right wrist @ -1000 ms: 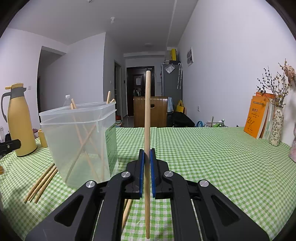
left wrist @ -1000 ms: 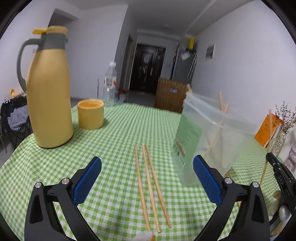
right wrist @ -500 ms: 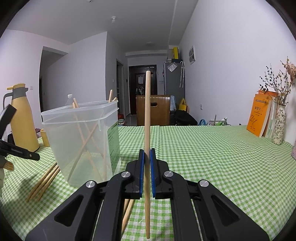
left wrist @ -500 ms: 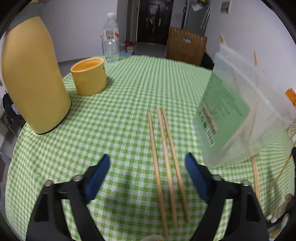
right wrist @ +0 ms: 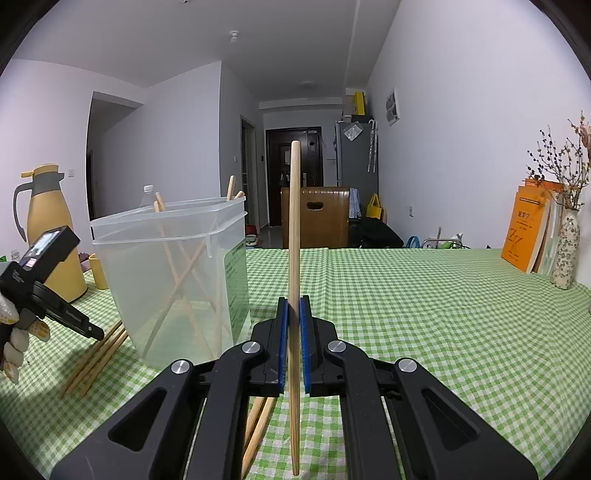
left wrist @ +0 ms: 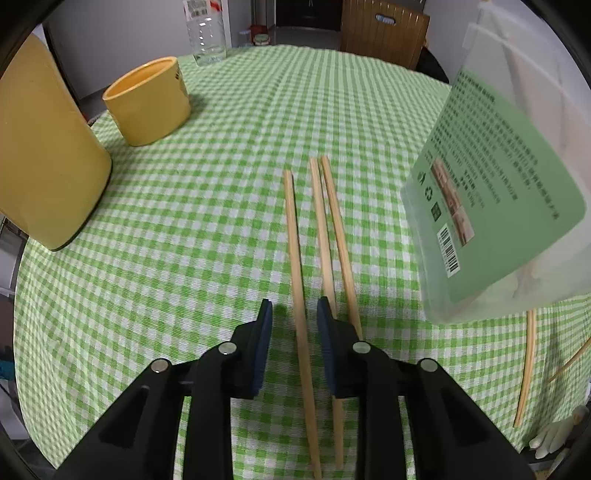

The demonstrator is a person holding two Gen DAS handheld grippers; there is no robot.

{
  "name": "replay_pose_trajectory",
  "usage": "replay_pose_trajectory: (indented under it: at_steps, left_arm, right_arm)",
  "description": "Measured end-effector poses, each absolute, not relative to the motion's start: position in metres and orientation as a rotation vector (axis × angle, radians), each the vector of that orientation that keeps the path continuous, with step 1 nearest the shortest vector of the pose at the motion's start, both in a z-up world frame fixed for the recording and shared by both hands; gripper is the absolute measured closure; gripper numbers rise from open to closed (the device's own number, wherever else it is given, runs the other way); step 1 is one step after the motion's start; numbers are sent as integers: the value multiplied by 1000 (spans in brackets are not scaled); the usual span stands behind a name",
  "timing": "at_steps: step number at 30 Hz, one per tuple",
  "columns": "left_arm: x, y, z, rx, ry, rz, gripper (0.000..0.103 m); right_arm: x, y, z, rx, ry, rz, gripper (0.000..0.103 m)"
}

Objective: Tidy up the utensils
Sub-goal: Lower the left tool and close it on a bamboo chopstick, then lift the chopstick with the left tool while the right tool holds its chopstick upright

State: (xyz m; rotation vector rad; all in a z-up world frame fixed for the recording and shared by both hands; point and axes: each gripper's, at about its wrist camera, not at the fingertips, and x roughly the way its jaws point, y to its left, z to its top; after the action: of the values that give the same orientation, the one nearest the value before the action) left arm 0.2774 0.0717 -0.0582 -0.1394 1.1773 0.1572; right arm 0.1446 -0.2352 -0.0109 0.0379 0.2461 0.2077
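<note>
Three wooden chopsticks lie side by side on the green checked tablecloth. My left gripper [left wrist: 294, 314] is low over them, its blue pads straddling the leftmost chopstick [left wrist: 295, 243] with a gap on each side; the other two chopsticks [left wrist: 334, 229] lie just right of it. My right gripper [right wrist: 293, 314] is shut on one upright chopstick [right wrist: 293, 221], right of the clear plastic container [right wrist: 173, 273], which holds several leaning chopsticks. The container also shows in the left wrist view [left wrist: 509, 177]. The left gripper shows in the right wrist view [right wrist: 55, 295].
A yellow thermos jug [left wrist: 40, 155] and a yellow cup [left wrist: 147, 99] stand at the left, a water bottle [left wrist: 205, 33] behind. More chopsticks [left wrist: 526, 369] lie beyond the container. Orange books [right wrist: 528, 229] and a vase [right wrist: 567, 254] stand far right.
My left gripper has tilted down, moved onto the three chopsticks and narrowed its jaws around the leftmost one. My right gripper holds its chopstick upright as before.
</note>
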Motion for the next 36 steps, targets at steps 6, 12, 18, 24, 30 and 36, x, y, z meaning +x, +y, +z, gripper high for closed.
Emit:
replay_pose_trajectory:
  at_steps: [6,12,18,24,30,36]
  left_arm:
    - [292,71,-70,-117,1221,171,93]
    - [309,69,-78,-91,1278,180,96]
    - [326,69,-82,-74,1330,179,99]
    - [330,70,-85,-65,1294,185,99]
    - [320,73,-81,-80,1276,202,99]
    - [299,80,-46,-133,1146,209,99]
  right_arm:
    - [144,-236,-11,39,247,225,96]
    - [144,-234,-12,34,250,238,96]
    - [143,-234,-11,31,251,241,96]
    - [143,-233,-12,26,253,253,96]
    - [142,-233,-11,22,254,260,96]
    - [142,-234,-12,20,251,262,96]
